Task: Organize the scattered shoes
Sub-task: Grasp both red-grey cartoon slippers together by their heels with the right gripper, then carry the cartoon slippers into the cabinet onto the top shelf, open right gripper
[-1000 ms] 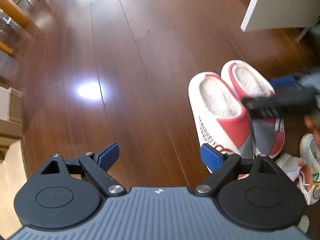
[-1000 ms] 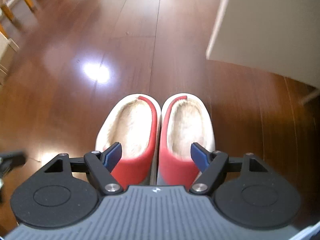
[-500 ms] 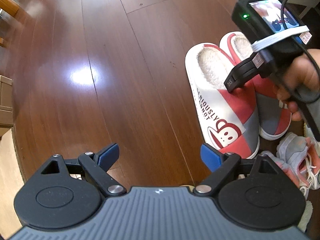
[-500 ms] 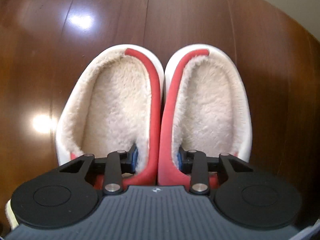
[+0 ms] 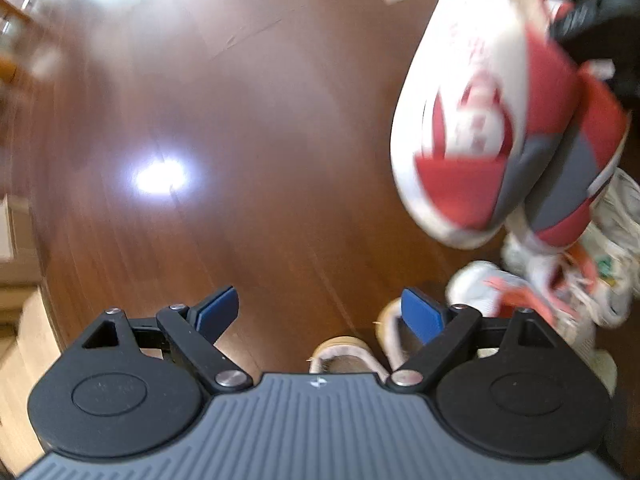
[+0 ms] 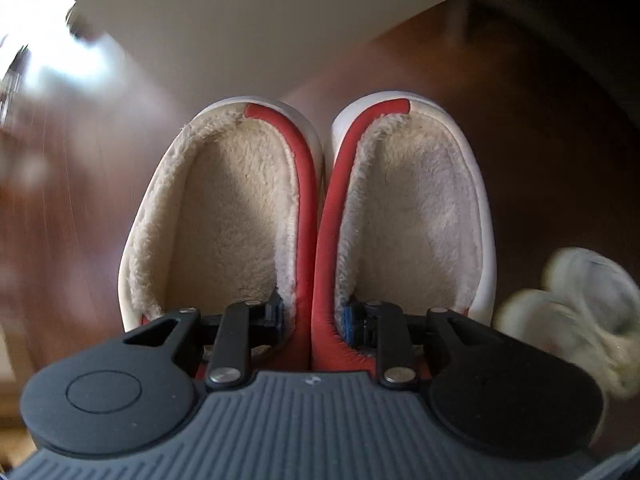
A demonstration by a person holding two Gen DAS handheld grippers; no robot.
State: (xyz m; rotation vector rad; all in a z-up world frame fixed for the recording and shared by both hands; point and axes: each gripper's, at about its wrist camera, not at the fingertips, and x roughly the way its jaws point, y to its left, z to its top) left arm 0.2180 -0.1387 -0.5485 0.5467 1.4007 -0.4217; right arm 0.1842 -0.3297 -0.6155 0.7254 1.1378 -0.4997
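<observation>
Glossy wood floor beneath right gripper pinching fleece-lined slippers.

Daylight is pouring in from the upper left on both feeds, blown out white. On my left wrist view a hard glare spot sits on the glossy wooden floor, and the red-and-white slippers smear with motion blur. My right wrist view shows the fleece lining sharp, a soft shadow across it, the surroundings streaked. Fisheye bends the edges; sneakers are mush.
</observation>
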